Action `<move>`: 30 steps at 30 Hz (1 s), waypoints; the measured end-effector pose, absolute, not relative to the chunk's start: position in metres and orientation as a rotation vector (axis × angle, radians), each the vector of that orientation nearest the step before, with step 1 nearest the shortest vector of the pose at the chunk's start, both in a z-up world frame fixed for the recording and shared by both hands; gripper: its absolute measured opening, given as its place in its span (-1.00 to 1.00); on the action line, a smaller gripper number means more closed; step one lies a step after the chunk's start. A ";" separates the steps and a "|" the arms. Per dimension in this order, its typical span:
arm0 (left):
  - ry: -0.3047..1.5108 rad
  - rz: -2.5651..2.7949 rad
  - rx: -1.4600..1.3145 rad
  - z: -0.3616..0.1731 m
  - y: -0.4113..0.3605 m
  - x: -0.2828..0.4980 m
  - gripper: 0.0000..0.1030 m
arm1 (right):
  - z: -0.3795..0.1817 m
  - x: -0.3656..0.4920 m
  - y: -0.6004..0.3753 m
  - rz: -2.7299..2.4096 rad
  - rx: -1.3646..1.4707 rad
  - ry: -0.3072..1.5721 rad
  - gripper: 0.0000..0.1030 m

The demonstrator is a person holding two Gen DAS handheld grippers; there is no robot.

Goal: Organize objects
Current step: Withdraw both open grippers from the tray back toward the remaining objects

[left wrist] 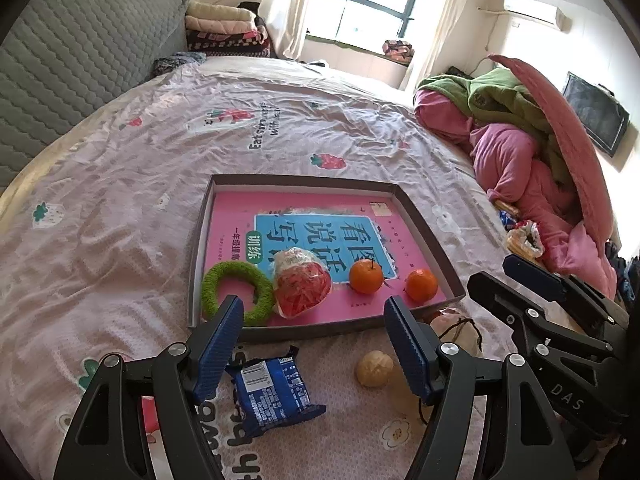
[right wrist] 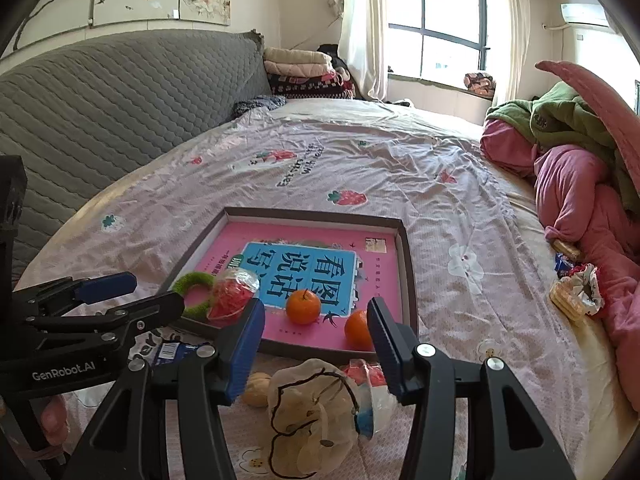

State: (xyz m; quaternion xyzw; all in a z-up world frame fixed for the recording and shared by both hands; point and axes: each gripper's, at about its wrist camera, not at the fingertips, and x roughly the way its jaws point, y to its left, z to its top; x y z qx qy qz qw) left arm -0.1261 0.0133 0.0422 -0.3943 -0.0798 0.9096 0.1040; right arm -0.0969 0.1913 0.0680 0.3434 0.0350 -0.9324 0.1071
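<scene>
A shallow grey tray (left wrist: 199,240) lies on the bed with a pink book (left wrist: 240,216) flat inside it. On the book's near side sit a green ring (left wrist: 236,284), a clear bag of red snacks (left wrist: 302,280) and two oranges (left wrist: 366,276) (left wrist: 421,285). In front of the tray lie a blue packet (left wrist: 276,390), a pale peeled fruit (left wrist: 375,368) and a cream drawstring pouch (right wrist: 312,412) beside a red-and-clear packet (right wrist: 368,376). My left gripper (left wrist: 314,312) hangs open over the tray's near edge, holding nothing. My right gripper (right wrist: 316,316) is open above the pouch, also holding nothing.
A pile of pink and green quilts (left wrist: 520,152) fills the bed's right side, with biscuits and wrappers (right wrist: 576,292) beside it. The grey padded headboard (left wrist: 80,60) runs along the left. Folded blankets (left wrist: 224,28) sit at the far corner. A thumb (right wrist: 52,416) shows on the left gripper's handle.
</scene>
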 end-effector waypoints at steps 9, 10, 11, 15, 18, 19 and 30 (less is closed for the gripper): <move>-0.229 2.699 -1.120 0.054 0.011 -0.111 0.46 | 0.083 -0.082 0.193 -2.749 0.934 0.068 0.24; -0.226 2.703 -1.112 0.055 0.010 -0.108 0.47 | 0.085 -0.079 0.194 -2.754 0.924 0.062 0.24; -0.223 2.705 -1.108 0.056 0.010 -0.107 0.47 | 0.086 -0.078 0.195 -2.759 0.916 0.058 0.24; -0.220 2.716 -1.086 0.060 0.009 -0.097 0.49 | 0.091 -0.070 0.198 -2.759 0.893 0.040 0.25; -0.195 2.744 -1.061 0.064 0.009 -0.090 0.49 | 0.092 -0.064 0.198 -2.758 0.876 0.025 0.32; -0.186 2.751 -1.054 0.066 0.009 -0.088 0.49 | 0.093 -0.062 0.198 -2.759 0.868 0.018 0.34; -0.149 2.761 -1.047 0.061 0.008 -0.068 0.49 | 0.086 -0.040 0.196 -2.763 0.839 0.012 0.36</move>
